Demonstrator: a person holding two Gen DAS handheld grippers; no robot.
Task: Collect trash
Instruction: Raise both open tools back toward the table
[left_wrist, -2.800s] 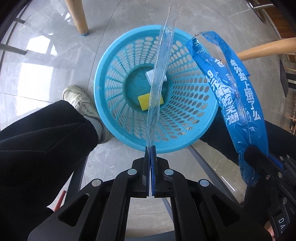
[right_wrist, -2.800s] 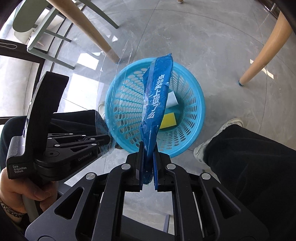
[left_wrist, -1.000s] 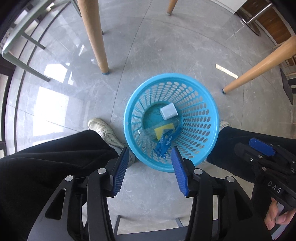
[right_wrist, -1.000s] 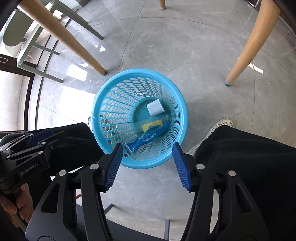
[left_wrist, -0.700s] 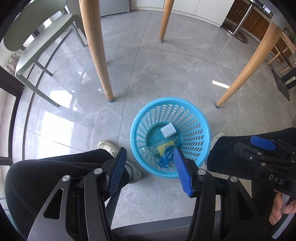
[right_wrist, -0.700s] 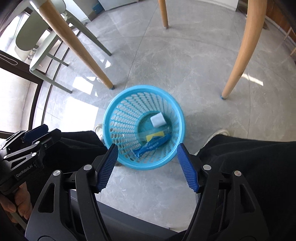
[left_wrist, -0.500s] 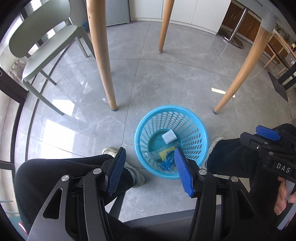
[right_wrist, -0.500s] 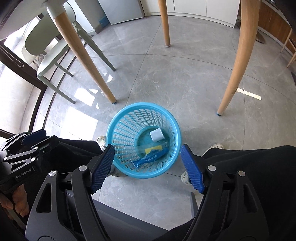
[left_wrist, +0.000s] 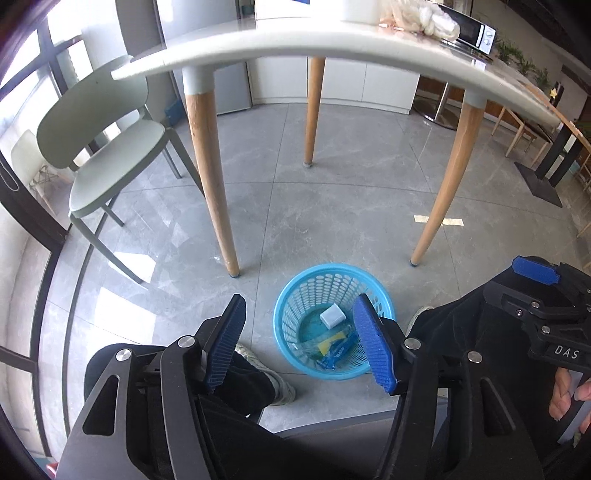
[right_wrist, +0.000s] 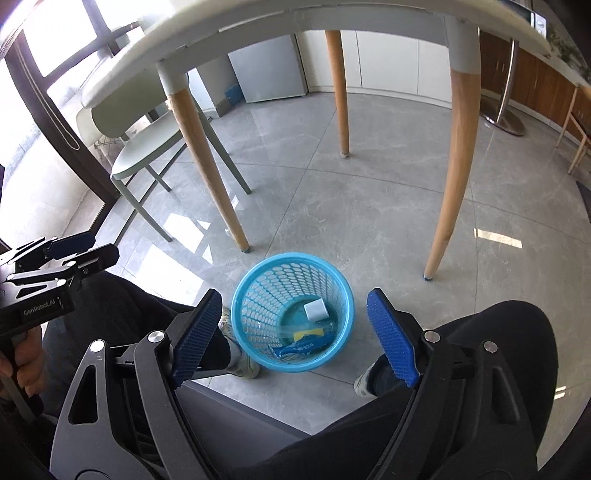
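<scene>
— Grey marble floor (left_wrist: 332, 206) fills most of both views, with the white bench (left_wrist: 332, 40) on wooden legs arching over it and a pale green chair (left_wrist: 99, 162) to the left. What sits lower down?

— A blue basket (right_wrist: 258, 280) stands on the floor between the seated person's shoes. Inside it lie a blue wrapper (right_wrist: 301, 347), a clear wrapper (left_wrist: 308, 347), a yellow piece (right_wrist: 306, 335) and a small white block (right_wrist: 316, 310).

— And the tools?

— The left hand-held gripper (left_wrist: 301, 343) and the right hand-held gripper (right_wrist: 291, 336) both hang well above the basket, jaws spread wide, nothing between them.

— So what does this step call for?

— I'd judge it a lift back toward the bench top, where more trash may wait; something pale and crumpled (left_wrist: 417, 14) lies up there. Keep the jaws spread, clear the bench edge, and approach any film flat-on, since thin plastic slips.

— What differs from 2.8 seconds ago?

— Then each gripper was pressed together on a wrapper held over the basket. Now both wrappers are in the basket, and the cameras have risen far enough to show the bench.
</scene>
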